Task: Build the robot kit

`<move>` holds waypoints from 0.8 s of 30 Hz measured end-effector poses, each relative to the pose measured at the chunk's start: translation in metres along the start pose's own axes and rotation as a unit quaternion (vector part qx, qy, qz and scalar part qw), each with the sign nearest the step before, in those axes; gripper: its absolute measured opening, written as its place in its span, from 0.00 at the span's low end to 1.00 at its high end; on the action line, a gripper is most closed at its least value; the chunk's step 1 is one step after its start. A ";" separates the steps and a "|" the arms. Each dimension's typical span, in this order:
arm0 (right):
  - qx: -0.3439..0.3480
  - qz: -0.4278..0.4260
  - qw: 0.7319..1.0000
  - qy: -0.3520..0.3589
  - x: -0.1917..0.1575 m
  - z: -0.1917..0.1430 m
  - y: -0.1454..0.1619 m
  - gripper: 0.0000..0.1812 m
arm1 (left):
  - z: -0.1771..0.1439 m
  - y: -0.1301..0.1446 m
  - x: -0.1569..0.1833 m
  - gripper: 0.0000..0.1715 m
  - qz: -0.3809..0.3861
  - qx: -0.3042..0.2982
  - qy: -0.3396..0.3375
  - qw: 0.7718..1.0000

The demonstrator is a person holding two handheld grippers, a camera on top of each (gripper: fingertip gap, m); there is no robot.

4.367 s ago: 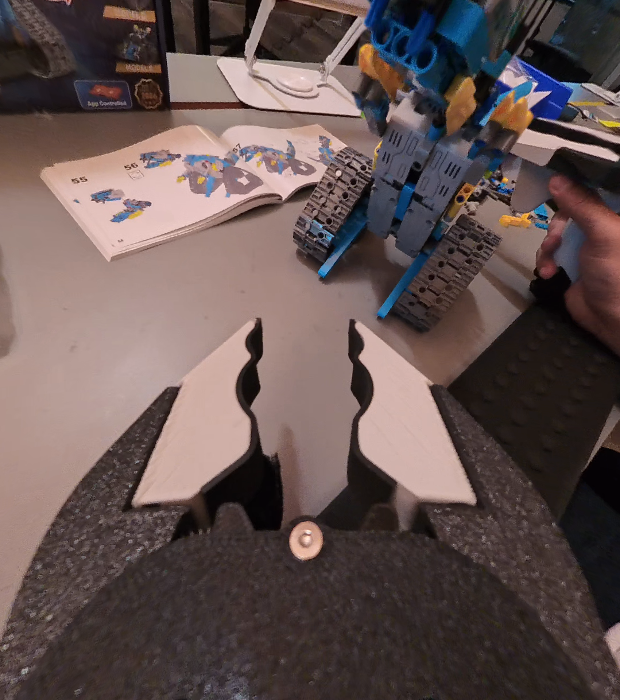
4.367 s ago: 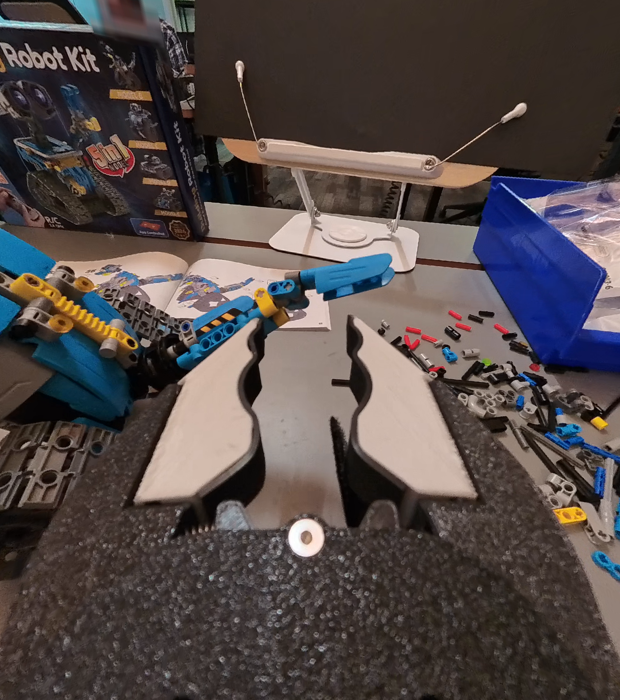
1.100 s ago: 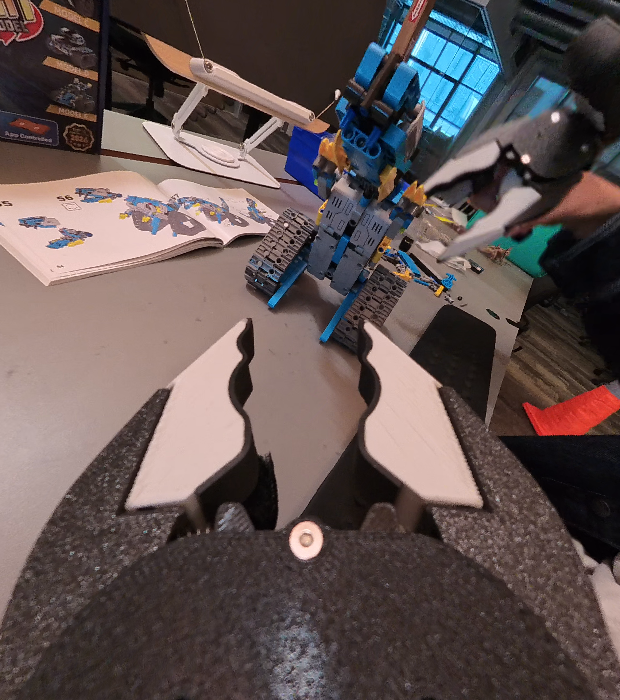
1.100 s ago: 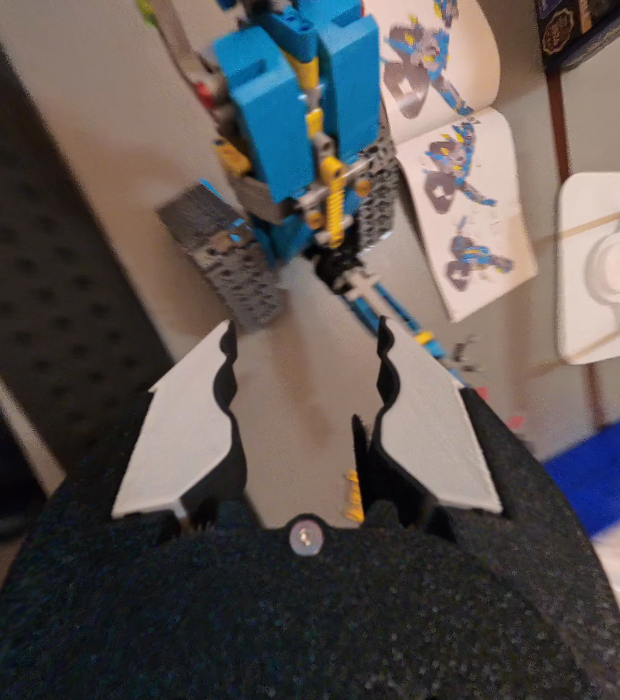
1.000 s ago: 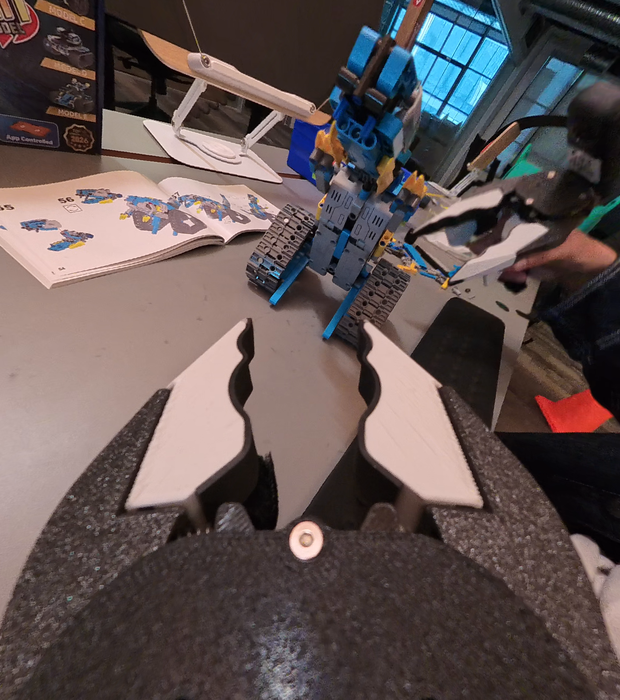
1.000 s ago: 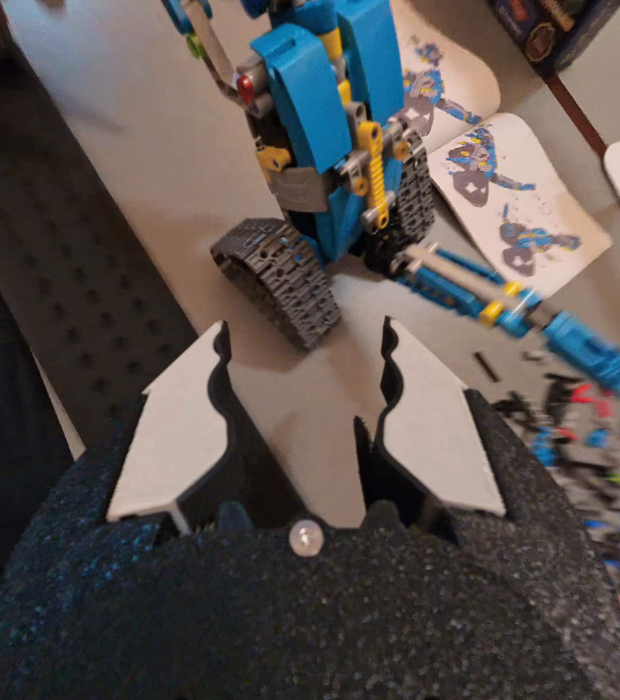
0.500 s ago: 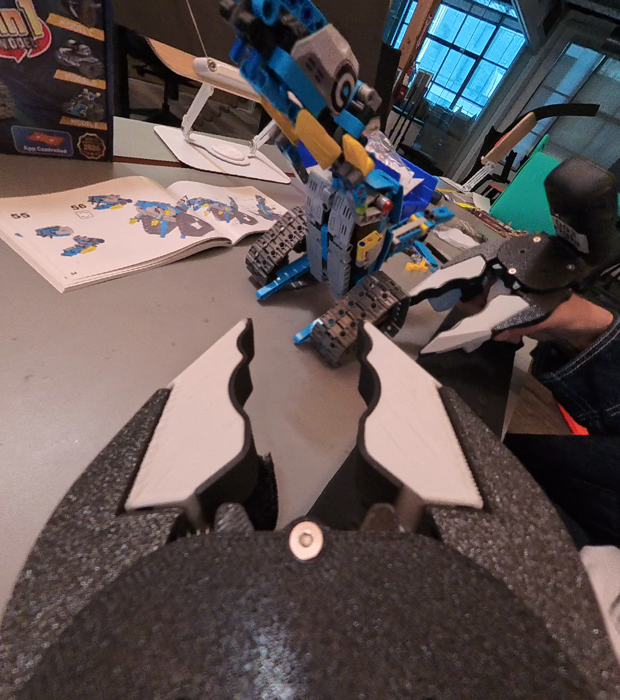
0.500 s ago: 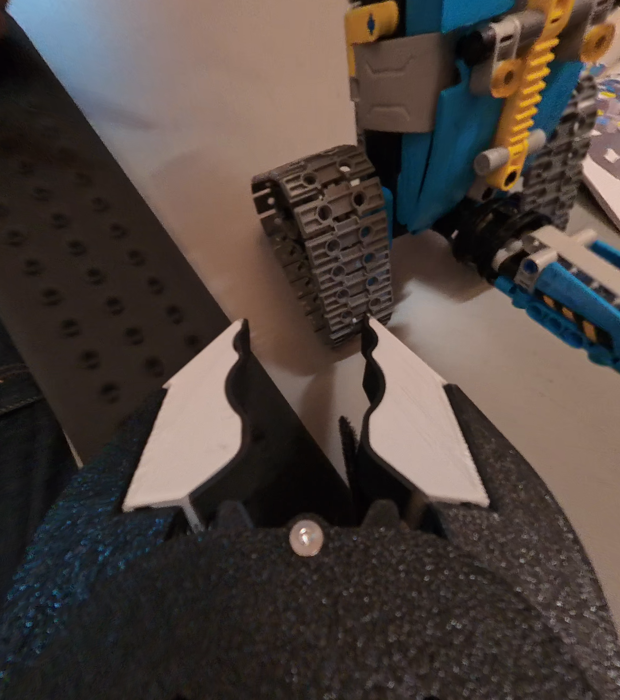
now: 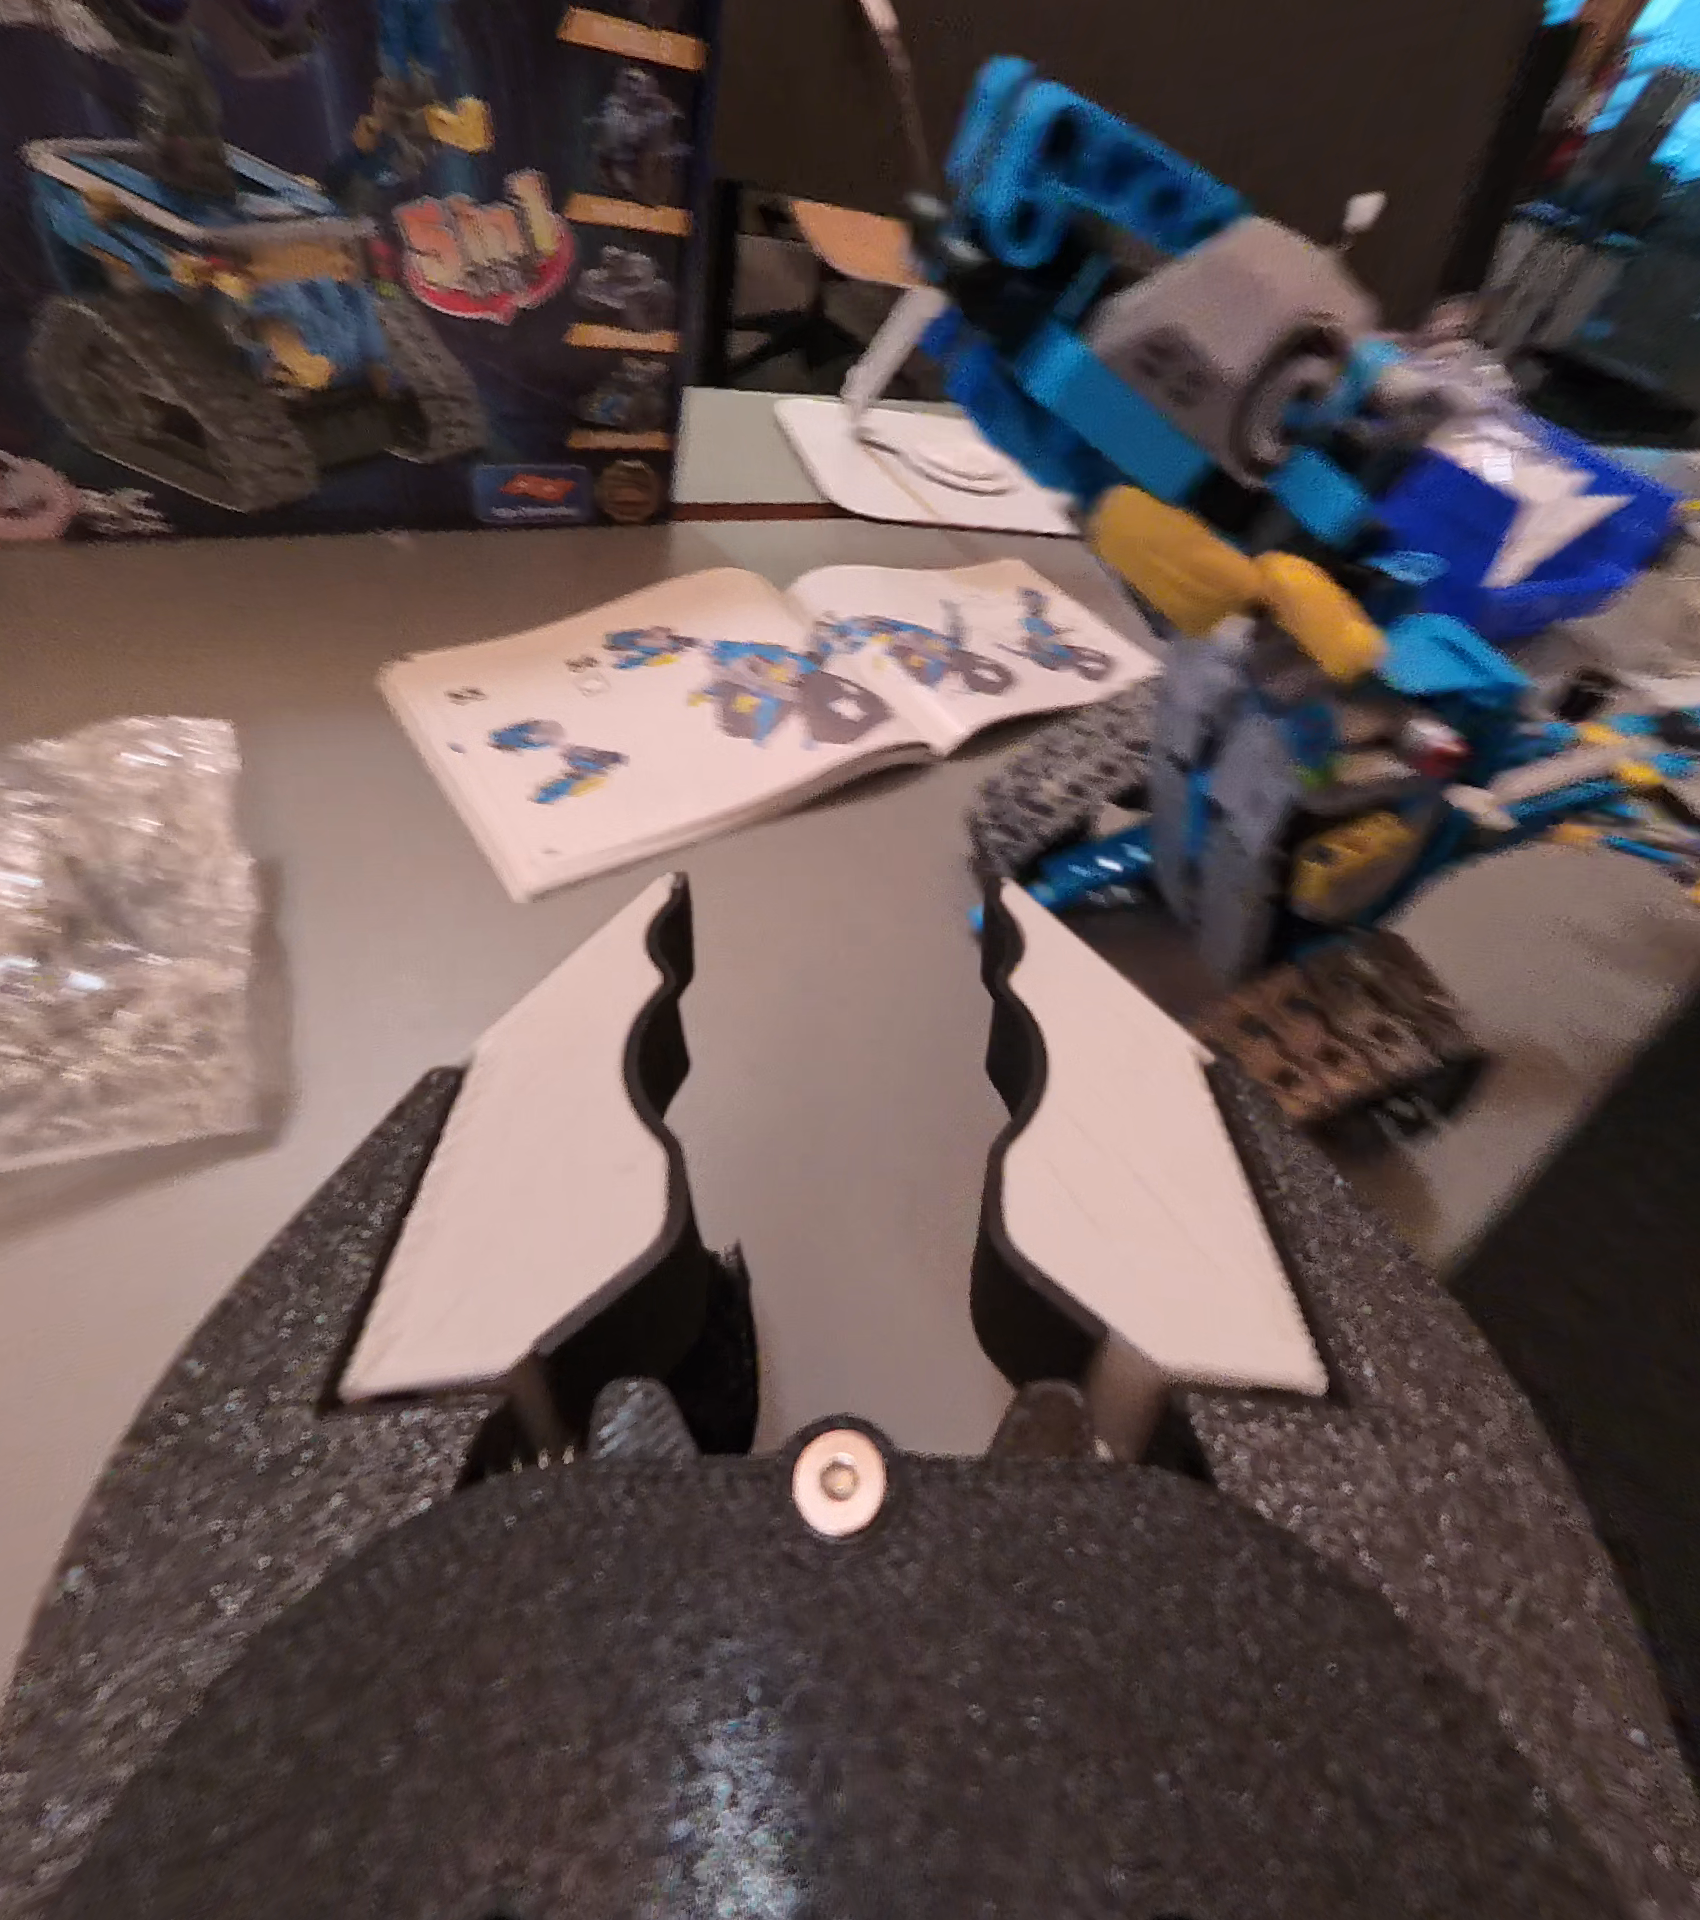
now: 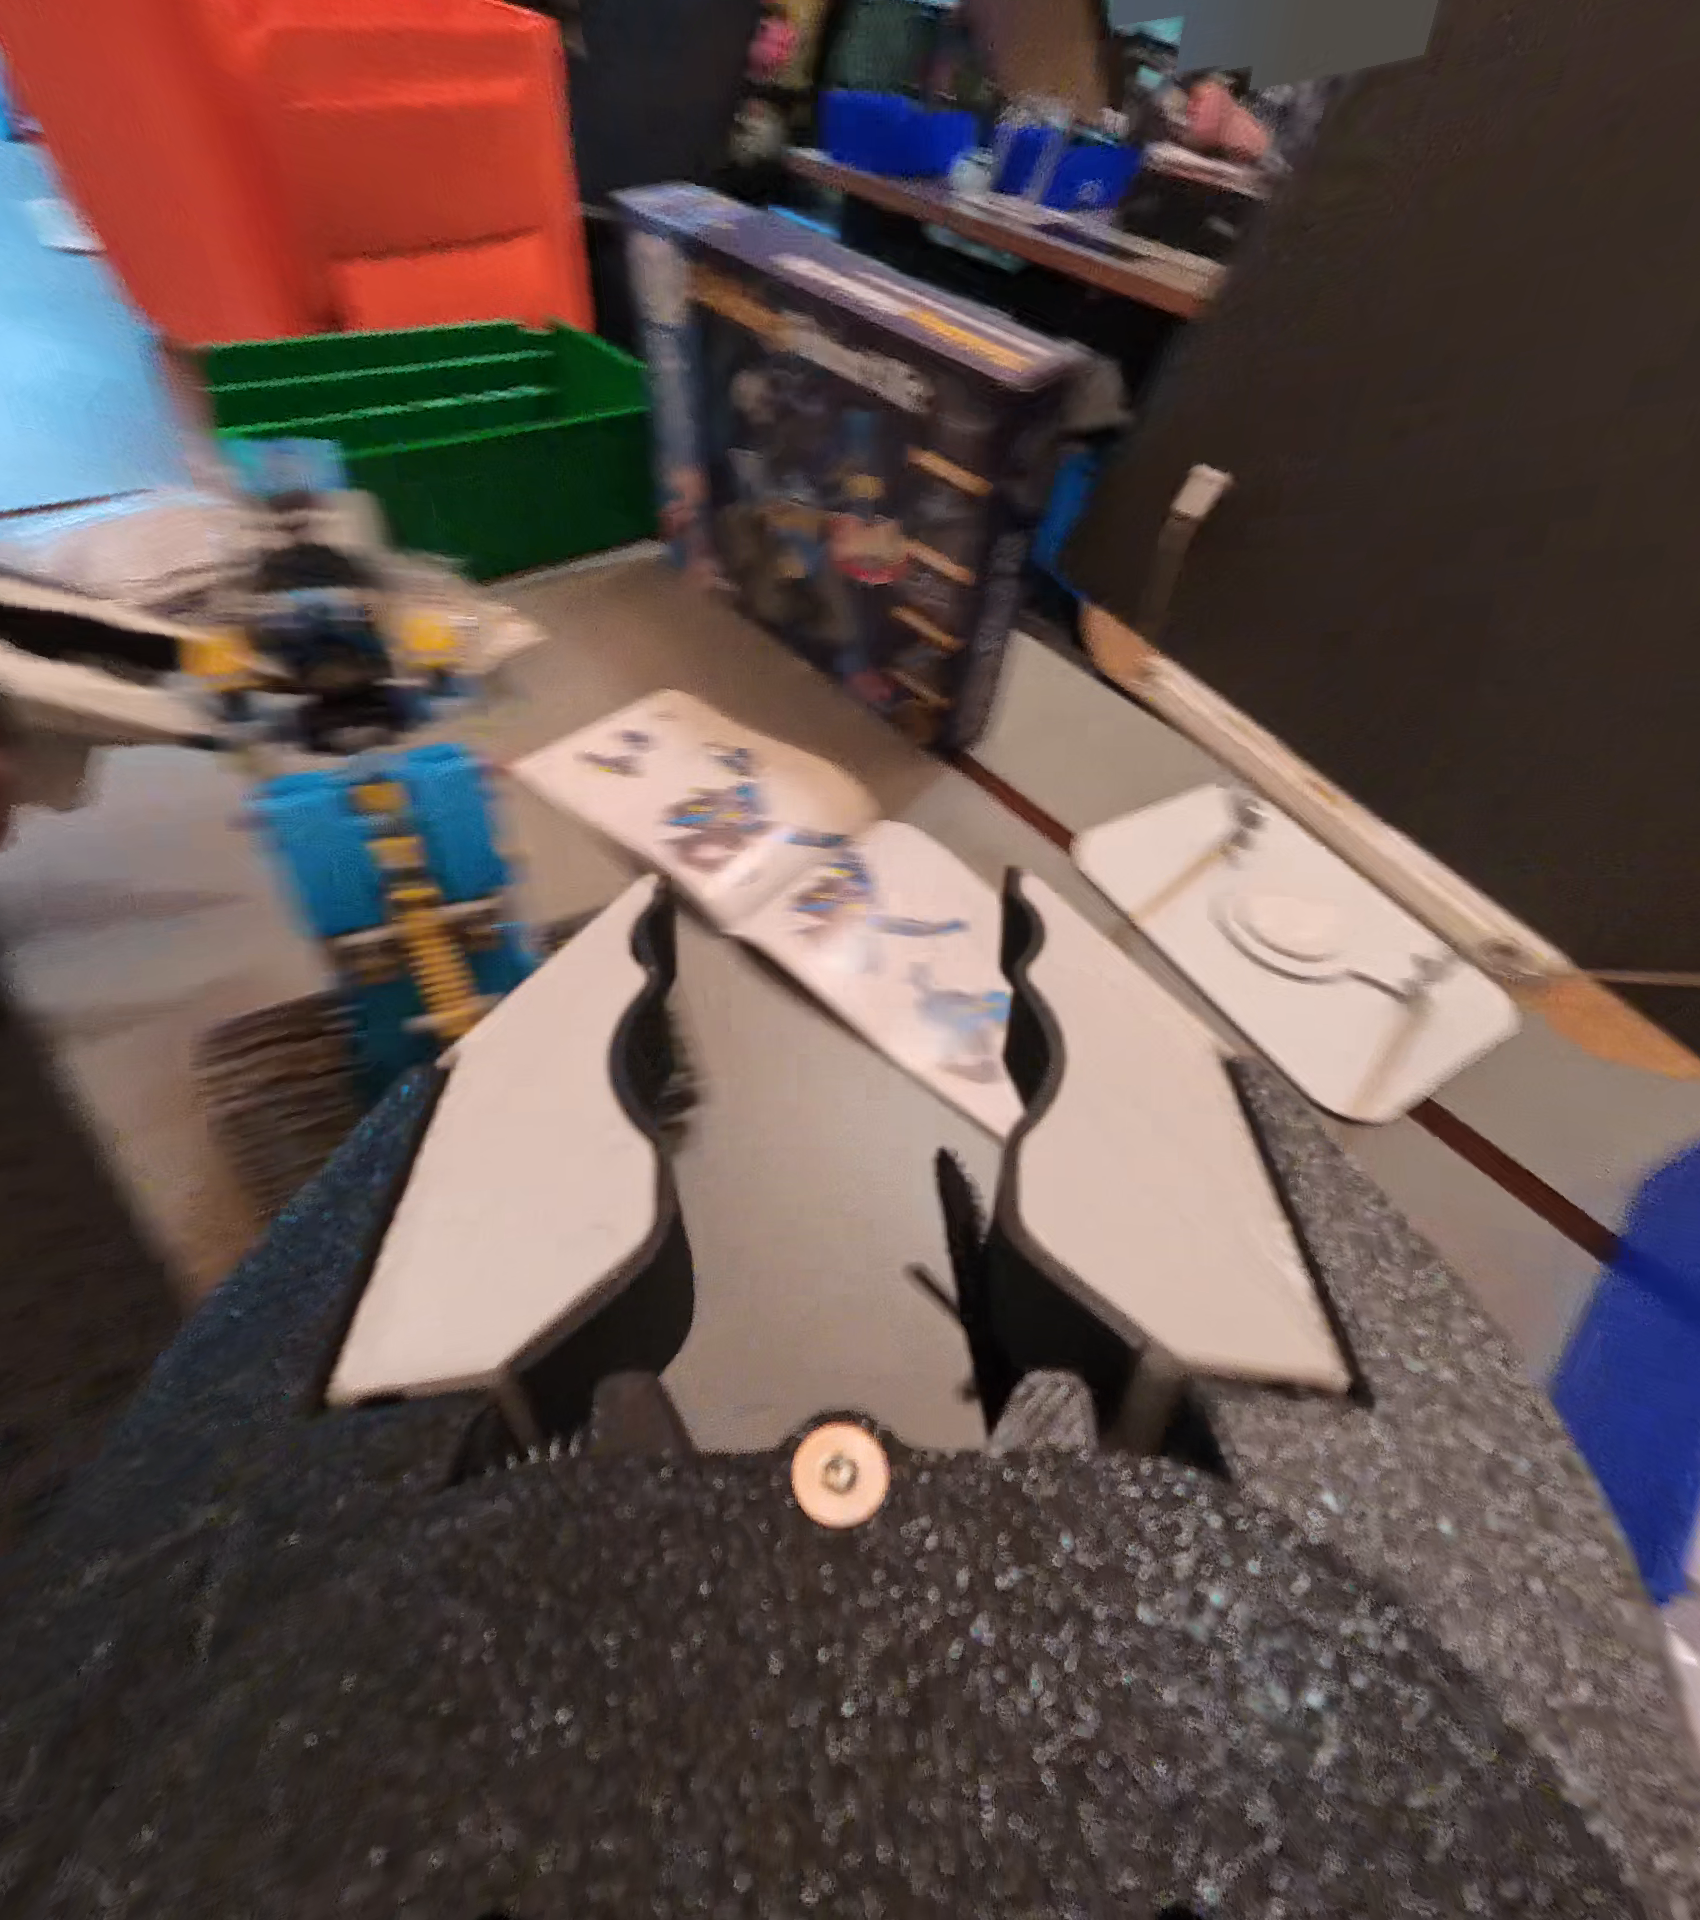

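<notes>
Well left of the toy robot (image 9: 1241, 748) lies a crinkled plastic bag (image 9: 67, 935). The open booklet (image 9: 752, 707) lies just left of the robot, and behind the booklet stands the kit box (image 9: 285, 260).

The left gripper (image 9: 830, 904) is released. Its 2 fingers are spread over bare table, near the robot's left track, and grasp nothing. The robot stands tilted, with its upper part leaning to the right toward the black mat (image 9: 1656, 1299).

The right gripper (image 10: 830, 904) is also released and empty, just right of the robot.

Both views are blurred, so I cannot tell whether anything touches the robot. Because it leans, I judge that a small knock on a track may tip it over and loosen parts.
</notes>
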State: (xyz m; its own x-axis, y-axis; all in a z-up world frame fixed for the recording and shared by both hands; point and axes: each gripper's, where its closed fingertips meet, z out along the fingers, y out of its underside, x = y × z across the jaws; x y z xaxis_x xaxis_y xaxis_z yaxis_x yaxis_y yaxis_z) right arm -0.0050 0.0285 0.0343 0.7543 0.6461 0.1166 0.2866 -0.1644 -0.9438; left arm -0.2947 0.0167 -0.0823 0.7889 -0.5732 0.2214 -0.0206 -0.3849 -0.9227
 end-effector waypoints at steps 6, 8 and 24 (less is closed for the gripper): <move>-0.024 0.211 0.977 0.013 0.083 0.083 0.083 0.30 | 0.038 -0.014 -0.045 0.37 -0.008 0.001 -0.075 0.997; -0.019 0.260 0.965 -0.013 0.076 0.088 0.094 0.29 | 0.048 -0.016 -0.041 0.35 -0.023 0.014 -0.049 0.998; -0.118 0.170 0.978 -0.013 0.041 0.123 0.143 0.26 | 0.070 0.032 -0.061 0.34 0.023 -0.096 -0.069 0.993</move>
State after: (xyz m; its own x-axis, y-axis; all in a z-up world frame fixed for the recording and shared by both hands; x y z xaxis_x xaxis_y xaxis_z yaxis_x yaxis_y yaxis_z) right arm -0.0052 0.1230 -0.1342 0.8151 0.5425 -0.2033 0.1519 -0.5388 -0.8286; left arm -0.3006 0.0903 -0.1475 0.8612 -0.4931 0.1231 -0.1642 -0.4992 -0.8508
